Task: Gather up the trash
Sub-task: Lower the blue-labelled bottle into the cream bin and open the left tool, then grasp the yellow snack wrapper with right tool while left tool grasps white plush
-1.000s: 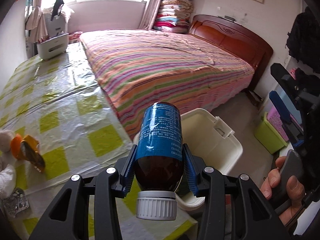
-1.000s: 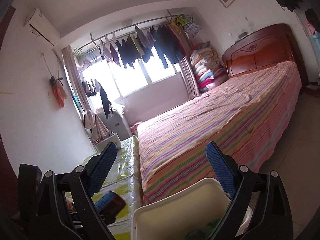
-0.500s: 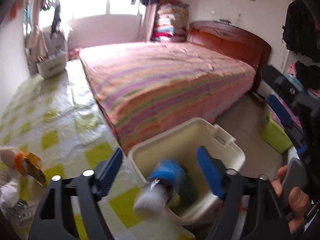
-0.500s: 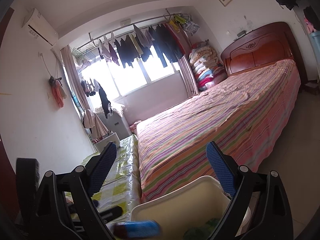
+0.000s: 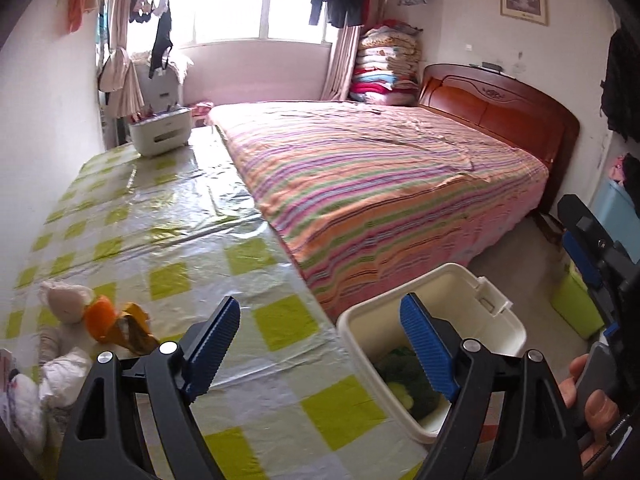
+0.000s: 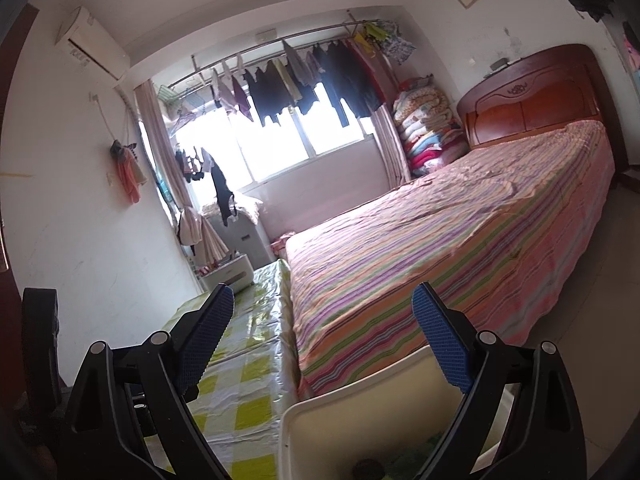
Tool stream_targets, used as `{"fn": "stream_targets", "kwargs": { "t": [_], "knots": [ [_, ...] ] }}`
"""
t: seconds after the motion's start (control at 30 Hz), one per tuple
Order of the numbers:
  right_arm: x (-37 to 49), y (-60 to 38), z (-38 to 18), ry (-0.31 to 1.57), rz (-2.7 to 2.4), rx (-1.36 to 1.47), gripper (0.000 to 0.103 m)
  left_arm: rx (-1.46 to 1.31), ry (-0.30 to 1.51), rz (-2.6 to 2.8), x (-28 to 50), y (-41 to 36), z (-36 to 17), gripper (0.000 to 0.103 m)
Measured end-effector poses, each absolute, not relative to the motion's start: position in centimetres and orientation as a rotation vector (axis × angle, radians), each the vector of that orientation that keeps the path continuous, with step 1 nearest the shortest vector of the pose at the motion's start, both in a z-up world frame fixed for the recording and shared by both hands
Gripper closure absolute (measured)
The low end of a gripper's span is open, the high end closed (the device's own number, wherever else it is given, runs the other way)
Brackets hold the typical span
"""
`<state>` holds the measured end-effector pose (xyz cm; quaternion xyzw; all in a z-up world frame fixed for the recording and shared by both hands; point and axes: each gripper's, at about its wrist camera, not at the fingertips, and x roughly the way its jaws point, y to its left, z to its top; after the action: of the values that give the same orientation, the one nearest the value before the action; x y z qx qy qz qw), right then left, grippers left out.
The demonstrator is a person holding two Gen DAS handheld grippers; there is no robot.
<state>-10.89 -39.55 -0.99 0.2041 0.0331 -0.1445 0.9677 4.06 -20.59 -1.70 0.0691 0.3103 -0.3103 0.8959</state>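
Observation:
My left gripper (image 5: 320,308) stands open and empty, over the table's near edge and the rim of the cream bin (image 5: 452,280). Green scraps (image 5: 404,376) lie inside the bin. The bottle does not show in this view. On the table at the left lie an orange wrapper (image 5: 108,322) and crumpled white tissues (image 5: 64,300). My right gripper (image 6: 323,296) is open with nothing between its fingers, just above the bin's rim (image 6: 360,396). A dark round thing (image 6: 368,466) sits low in the bin. A hand (image 5: 592,404) holds the right gripper at the left wrist view's right edge.
The table wears a green-and-white checked plastic cloth (image 5: 160,220), with a white basket (image 5: 160,134) at its far end. A striped bed (image 5: 380,184) runs alongside the table. A green box (image 5: 576,300) stands on the floor to the right of the bin.
My left gripper let go of the blue-labelled brown bottle, which fell into the bin. The gripper then rose and tilted up, so more of the room shows. The right gripper stayed put.

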Motion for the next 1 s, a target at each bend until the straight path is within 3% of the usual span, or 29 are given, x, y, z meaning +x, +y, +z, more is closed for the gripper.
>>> {"fn": "stream_targets", "kwargs": {
  "t": [0.43, 1.0],
  "knots": [
    [-7.2, -34.2, -0.9, 0.141, -0.148, 0.335, 0.013, 0.222, 0.579, -0.527, 4.3, -15.2, -1.2, 0.023],
    [-4.2, -29.5, -1.6, 0.225, -0.042, 0.318, 0.013, 0.237, 0.753, -0.155, 8.8, -2.5, -4.5, 0.023]
  ]
}}
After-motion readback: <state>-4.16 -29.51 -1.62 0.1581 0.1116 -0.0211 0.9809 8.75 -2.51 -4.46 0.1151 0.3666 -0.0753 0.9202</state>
